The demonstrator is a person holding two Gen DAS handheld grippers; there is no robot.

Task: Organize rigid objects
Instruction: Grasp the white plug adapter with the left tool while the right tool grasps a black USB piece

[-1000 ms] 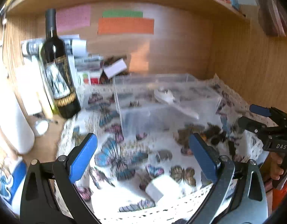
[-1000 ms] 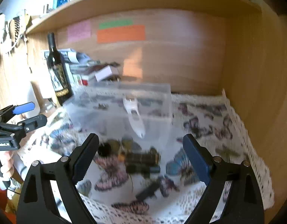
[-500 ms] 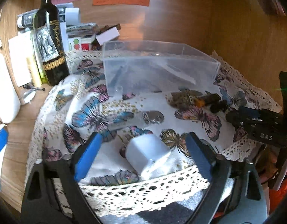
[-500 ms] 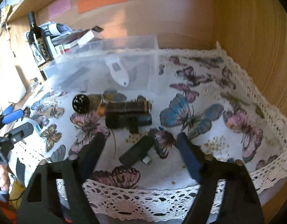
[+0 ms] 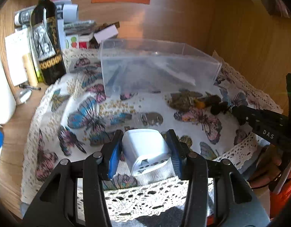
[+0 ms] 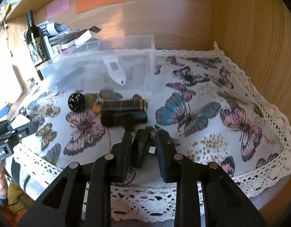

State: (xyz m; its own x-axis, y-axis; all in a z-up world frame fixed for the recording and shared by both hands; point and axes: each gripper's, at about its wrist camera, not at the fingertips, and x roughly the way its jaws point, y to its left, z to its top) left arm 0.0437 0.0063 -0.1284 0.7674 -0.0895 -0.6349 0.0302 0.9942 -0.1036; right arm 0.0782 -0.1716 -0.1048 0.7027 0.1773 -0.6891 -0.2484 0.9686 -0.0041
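Observation:
My left gripper (image 5: 144,145) is shut on a white travel plug adapter (image 5: 147,151) that rests on the butterfly cloth (image 5: 88,117) near its front edge. My right gripper (image 6: 144,143) is shut on a small black USB adapter (image 6: 140,149), also on the cloth. A clear plastic box (image 5: 156,66) stands behind; a white object (image 6: 116,71) lies inside it. In front of the box lie a brown cylinder (image 6: 124,105), a black cylinder (image 6: 124,118) and a round black cap (image 6: 76,102). A metal piece (image 5: 152,119) lies just beyond the white adapter.
A dark wine bottle (image 5: 47,37) stands at the back left beside stacked boxes and papers (image 5: 84,30). Wooden walls (image 6: 249,37) close the back and right. A white container (image 5: 1,90) stands at the far left. The lace edge (image 6: 164,194) hangs over the front.
Both grippers have come forward and down onto the cloth and closed: the left on the white adapter, the right on the black USB adapter. Both were open before.

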